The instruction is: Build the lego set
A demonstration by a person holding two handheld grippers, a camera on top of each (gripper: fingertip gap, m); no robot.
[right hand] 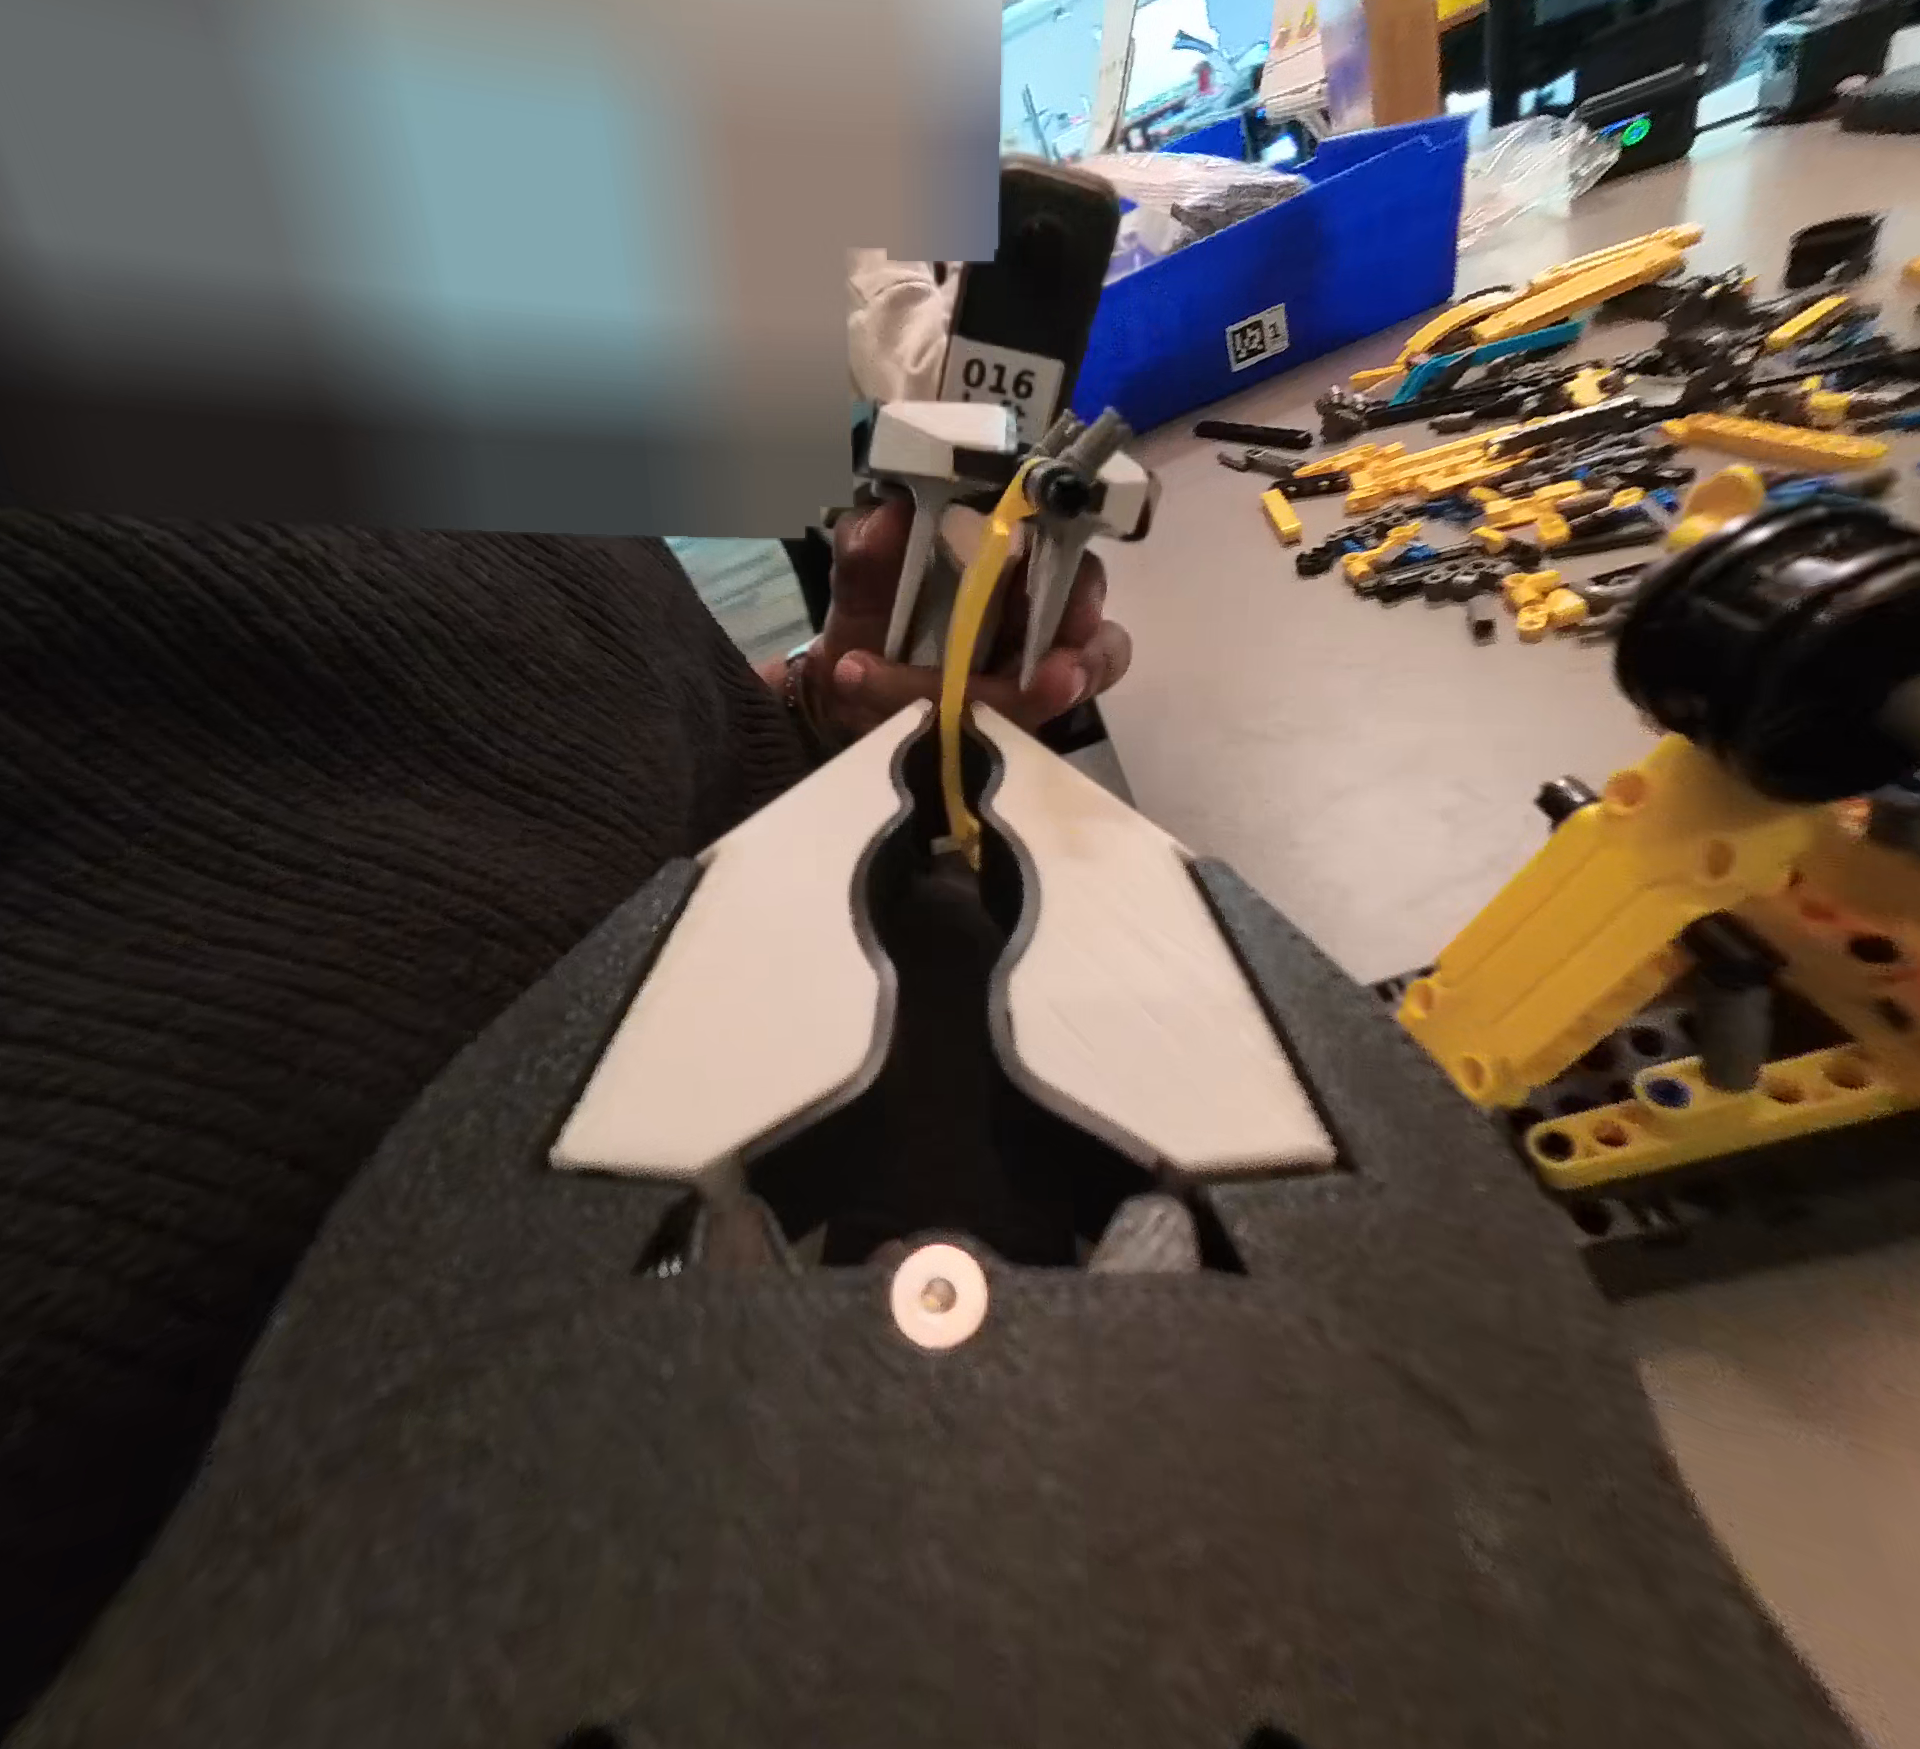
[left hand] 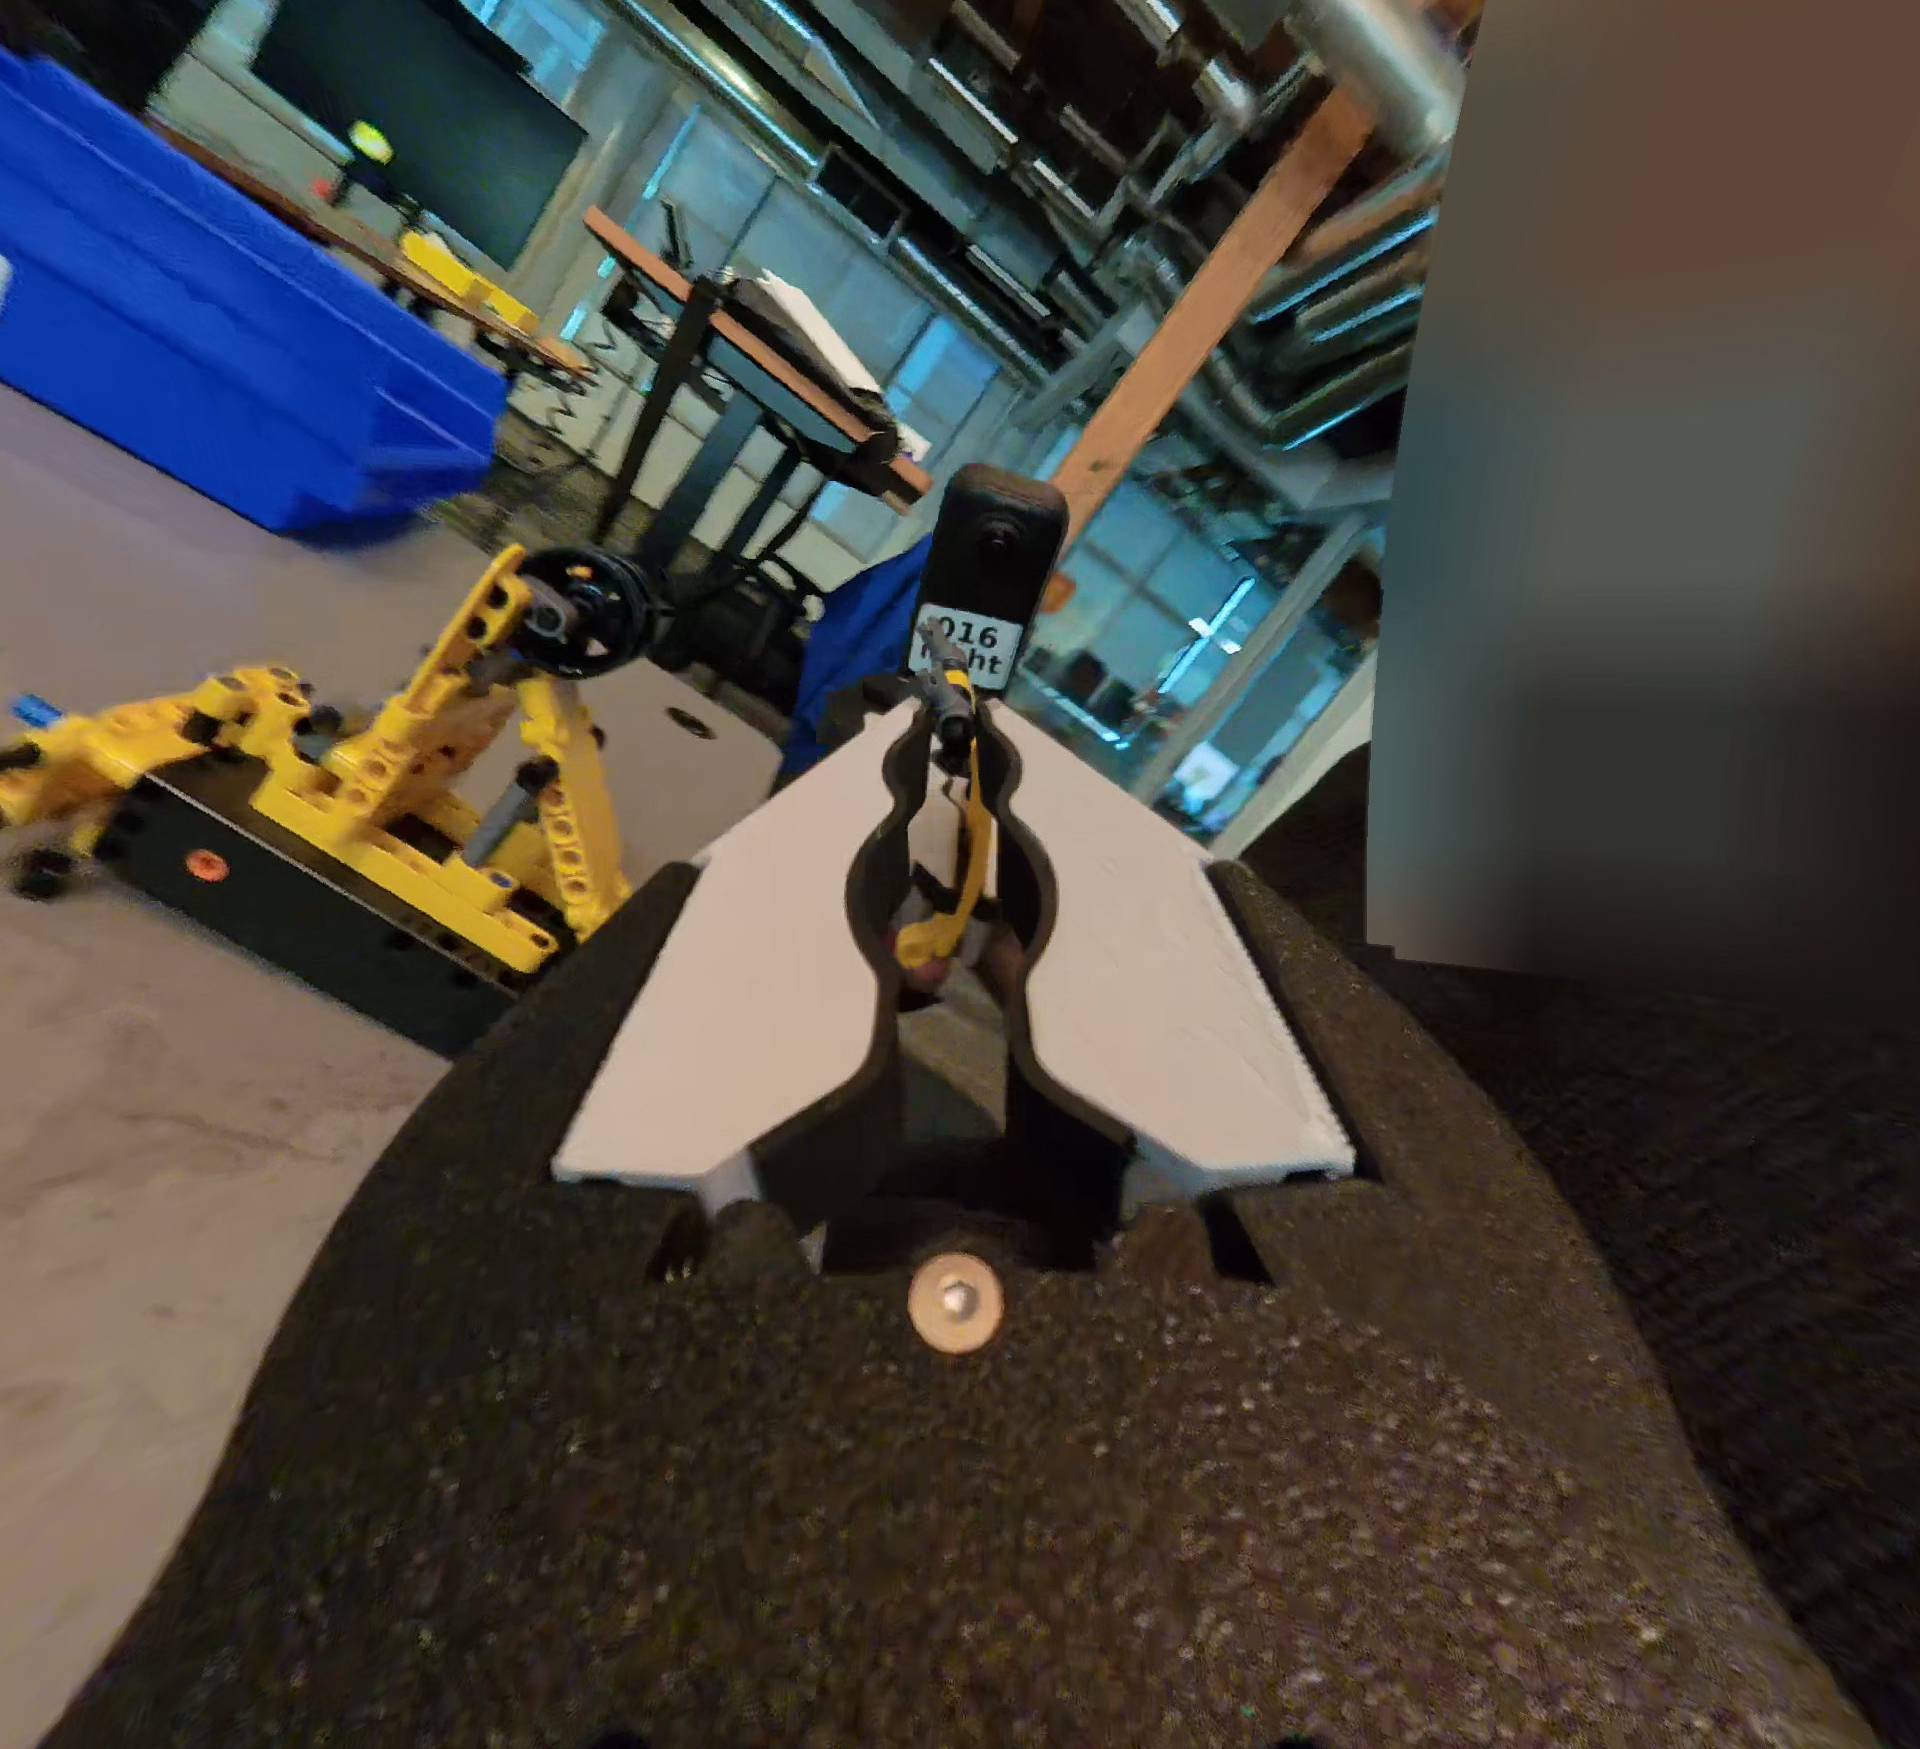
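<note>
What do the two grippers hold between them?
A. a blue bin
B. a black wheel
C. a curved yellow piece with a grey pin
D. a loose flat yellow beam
C: the curved yellow piece runs from the right gripper to the left gripper.

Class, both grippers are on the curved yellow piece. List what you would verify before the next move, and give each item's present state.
1. Right gripper closed on the curved yellow piece: ok.
2. Left gripper closed on its pin end: ok.
3. Piece clear of the yellow model: ok.
4. Loose parts on the table out of the way: ok.
5. Pin end fully seated in the piece: cannot tell.
</note>
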